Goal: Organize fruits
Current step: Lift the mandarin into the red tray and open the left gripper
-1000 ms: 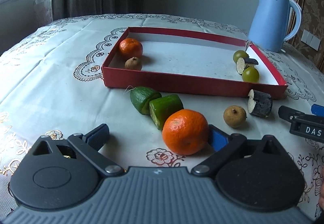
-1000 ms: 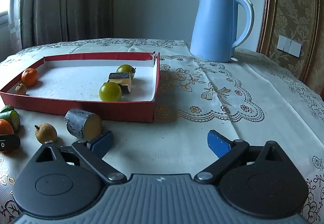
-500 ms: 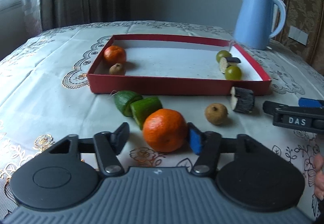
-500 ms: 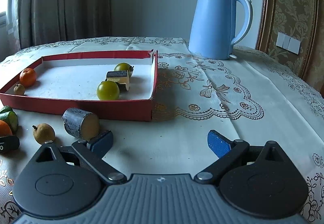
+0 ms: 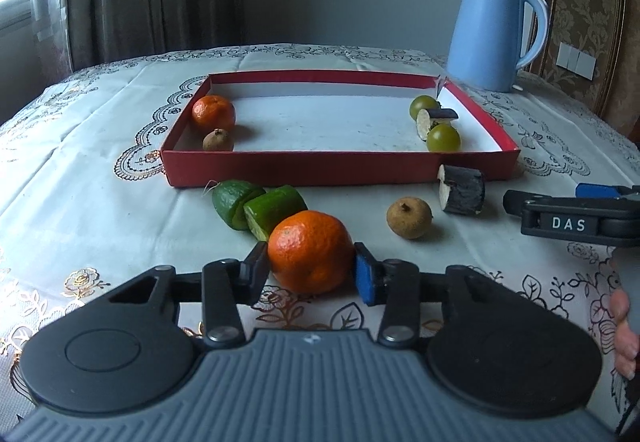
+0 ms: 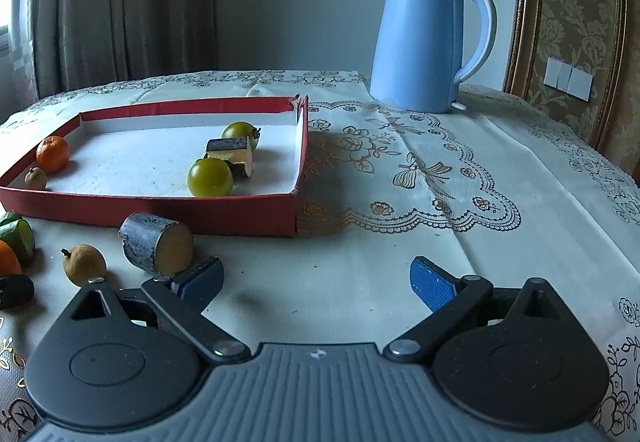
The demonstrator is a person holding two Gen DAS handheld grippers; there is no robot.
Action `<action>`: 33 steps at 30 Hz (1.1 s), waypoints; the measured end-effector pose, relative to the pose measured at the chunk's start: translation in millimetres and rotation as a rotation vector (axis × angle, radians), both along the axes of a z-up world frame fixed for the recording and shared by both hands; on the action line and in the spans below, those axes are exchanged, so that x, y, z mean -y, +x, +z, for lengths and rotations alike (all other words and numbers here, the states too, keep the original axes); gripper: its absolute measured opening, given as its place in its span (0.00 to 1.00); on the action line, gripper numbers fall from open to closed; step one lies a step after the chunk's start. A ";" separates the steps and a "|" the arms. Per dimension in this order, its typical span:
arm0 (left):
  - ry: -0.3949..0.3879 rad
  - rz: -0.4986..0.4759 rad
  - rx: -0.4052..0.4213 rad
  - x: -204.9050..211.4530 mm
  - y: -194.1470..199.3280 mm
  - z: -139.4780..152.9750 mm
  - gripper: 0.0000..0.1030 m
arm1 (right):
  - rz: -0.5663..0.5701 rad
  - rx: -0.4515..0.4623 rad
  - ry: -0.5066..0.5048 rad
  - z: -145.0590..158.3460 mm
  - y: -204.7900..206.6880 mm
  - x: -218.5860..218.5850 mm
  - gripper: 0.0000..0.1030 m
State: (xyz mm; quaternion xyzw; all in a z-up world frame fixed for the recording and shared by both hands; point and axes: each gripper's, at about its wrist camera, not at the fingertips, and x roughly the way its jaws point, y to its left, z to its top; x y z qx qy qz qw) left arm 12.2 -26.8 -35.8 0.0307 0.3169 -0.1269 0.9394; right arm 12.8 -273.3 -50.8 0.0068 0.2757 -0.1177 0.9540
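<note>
A large tangerine rests on the tablecloth between the fingers of my left gripper. Its jaws are closing, and both pads touch the fruit's sides. Behind it lie two green cucumber pieces, a brown longan and a dark-skinned cut piece. The red tray holds a smaller tangerine, a longan, two green tomatoes and another dark cut piece. My right gripper stands open over bare cloth, its left finger beside the dark piece.
A blue kettle stands at the back right, beyond the tray's corner. The lace tablecloth stretches to the right of the tray. A curtain hangs behind the table on the left. A hand shows at the right edge.
The left gripper's fingers have closed from wide apart onto the sides of the large tangerine, and its view has levelled a little. The right gripper has stayed where it was, open.
</note>
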 end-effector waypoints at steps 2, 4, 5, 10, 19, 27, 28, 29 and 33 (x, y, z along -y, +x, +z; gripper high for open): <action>-0.003 -0.004 0.004 -1.4 -2.5 2.2 0.39 | 0.000 -0.001 0.001 -0.1 0.3 -0.1 0.97; -0.008 -0.017 0.011 -2.6 -6.4 5.7 0.39 | 0.001 -0.002 0.001 -0.2 0.6 0.3 0.97; -0.012 -0.025 0.015 -3.2 -8.6 7.7 0.39 | 0.001 -0.002 0.001 -0.2 0.7 0.2 0.97; -0.013 -0.045 0.035 -3.9 -15.3 16.3 0.39 | 0.001 -0.010 0.007 -1.2 1.5 1.2 0.97; -0.037 -0.035 0.097 -11.0 12.4 47.5 0.39 | -0.002 -0.013 0.021 -1.5 2.5 3.5 0.97; -0.005 0.005 0.047 -1.9 95.8 44.9 0.39 | -0.008 -0.025 0.031 -2.8 3.8 5.3 0.97; 0.002 0.005 0.046 -0.7 100.6 43.0 0.39 | -0.008 -0.026 0.031 -2.9 4.0 5.3 0.97; 0.011 0.007 0.044 1.0 105.2 41.1 0.39 | -0.008 -0.027 0.031 -3.1 4.0 5.6 0.97; 0.035 0.014 0.035 3.9 120.5 33.6 0.39 | -0.006 -0.034 0.029 -3.8 5.4 4.7 0.97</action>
